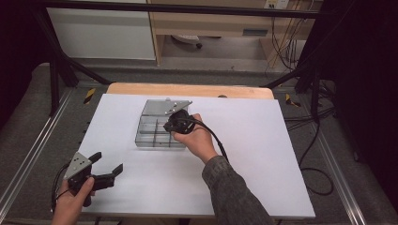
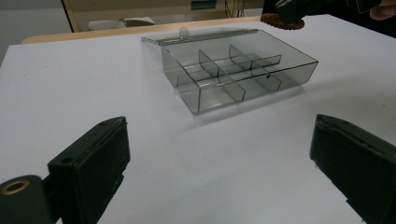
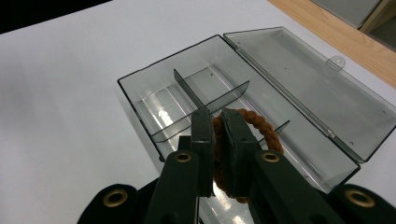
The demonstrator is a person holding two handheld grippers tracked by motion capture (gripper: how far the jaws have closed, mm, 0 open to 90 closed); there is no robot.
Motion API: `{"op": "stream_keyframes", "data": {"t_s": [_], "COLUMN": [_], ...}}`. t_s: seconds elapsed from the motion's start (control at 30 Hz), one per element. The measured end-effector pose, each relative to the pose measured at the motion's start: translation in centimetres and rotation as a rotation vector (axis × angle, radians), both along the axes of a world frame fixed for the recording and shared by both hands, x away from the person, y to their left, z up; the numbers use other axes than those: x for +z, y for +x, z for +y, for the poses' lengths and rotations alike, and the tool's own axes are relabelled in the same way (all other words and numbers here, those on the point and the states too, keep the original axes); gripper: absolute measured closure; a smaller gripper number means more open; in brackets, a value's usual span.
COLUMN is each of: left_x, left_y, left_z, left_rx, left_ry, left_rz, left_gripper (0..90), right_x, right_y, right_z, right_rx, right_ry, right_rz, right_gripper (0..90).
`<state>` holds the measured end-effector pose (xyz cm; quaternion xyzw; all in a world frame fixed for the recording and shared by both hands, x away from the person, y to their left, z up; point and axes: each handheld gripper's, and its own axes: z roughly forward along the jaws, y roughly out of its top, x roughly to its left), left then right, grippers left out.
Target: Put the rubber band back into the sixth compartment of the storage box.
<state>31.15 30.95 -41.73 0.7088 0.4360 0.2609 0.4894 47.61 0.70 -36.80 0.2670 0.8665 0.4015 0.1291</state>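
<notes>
Right gripper (image 1: 174, 123), high view: held in the person's right hand (image 1: 197, 138) over the near right part of a clear plastic box (image 1: 155, 125), cable trailing back along the sleeve. Box sits on a white table (image 1: 263, 154), toward the far middle, lid open and lying flat behind it. Left gripper (image 1: 107, 164) low at the near left corner of the table, in the left hand (image 1: 70, 201), jaws spread wide, nothing between them, well apart from the box. Left gripper view: both black jaws far apart at the bottom corners, bare white table between; box (image 2: 233, 74) ahead, dividers splitting it into compartments; a brown ring (image 2: 282, 21) hangs just past its far edge under the other gripper. Right gripper view: jaws nearly together, pinching a brown braided ring (image 3: 254, 123) that pokes out on the right side; ring held above the box (image 3: 187, 93), over a compartment near the middle divider; which compartment, cannot tell. Lid (image 3: 317, 88) lies open to the right.
</notes>
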Motion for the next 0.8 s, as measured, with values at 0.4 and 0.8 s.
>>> {"op": "stream_keyframes", "data": {"t_s": [0.4,0.8], "left_x": [0.0,0.0], "left_y": [0.0,0.0], "left_z": [0.0,0.0], "left_rx": [-0.003,-0.006], "left_ry": [0.001,0.003], "left_rz": [0.0,0.0], "left_gripper": [5.2,5.2], "right_x": [-0.5,-1.2], "right_y": [0.3,0.3], "right_z": [-0.4,-0.5], "right_rx": [-0.009,-0.006], "right_ry": [-0.006,-0.025], "right_rz": [0.017,0.034], "right_gripper": [84.2,84.2]}}
